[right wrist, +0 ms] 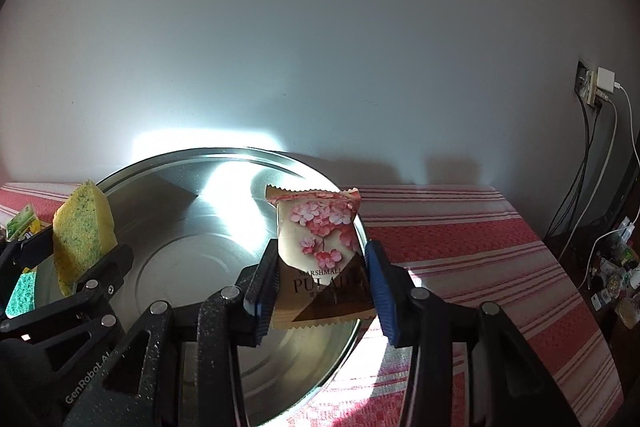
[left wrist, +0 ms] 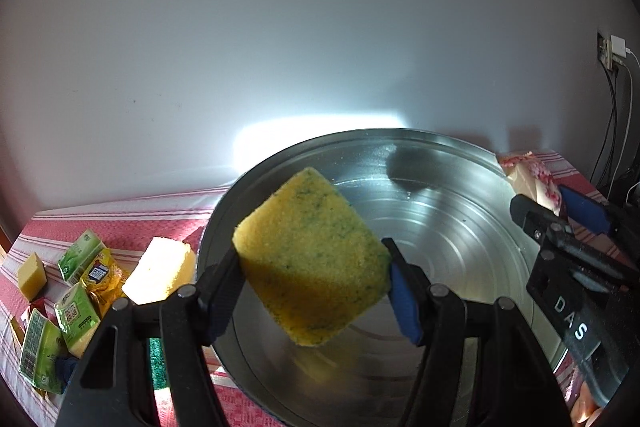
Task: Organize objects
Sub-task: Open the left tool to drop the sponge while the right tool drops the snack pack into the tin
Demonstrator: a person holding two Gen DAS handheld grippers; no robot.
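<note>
A wide metal basin (left wrist: 460,227) (right wrist: 180,219) stands on the red striped cloth. My left gripper (left wrist: 312,287) is shut on a yellow sponge (left wrist: 312,255) flecked with green, held tilted above the basin's near left side. That sponge (right wrist: 82,231) and the left gripper also show at the left of the right wrist view. My right gripper (right wrist: 320,287) is shut on a marshmallow packet (right wrist: 320,247) printed with pink flowers, held upright over the basin's right rim. The packet (left wrist: 532,175) and the right gripper appear at the right edge of the left wrist view.
Left of the basin lie a pale yellow sponge (left wrist: 160,271), a small yellow block (left wrist: 32,275), several green packets (left wrist: 76,311) and a yellow packet (left wrist: 100,279). A green scouring pad (right wrist: 22,293) lies by the basin. Bare cloth (right wrist: 480,267) stretches right; a white wall stands behind, cables at far right.
</note>
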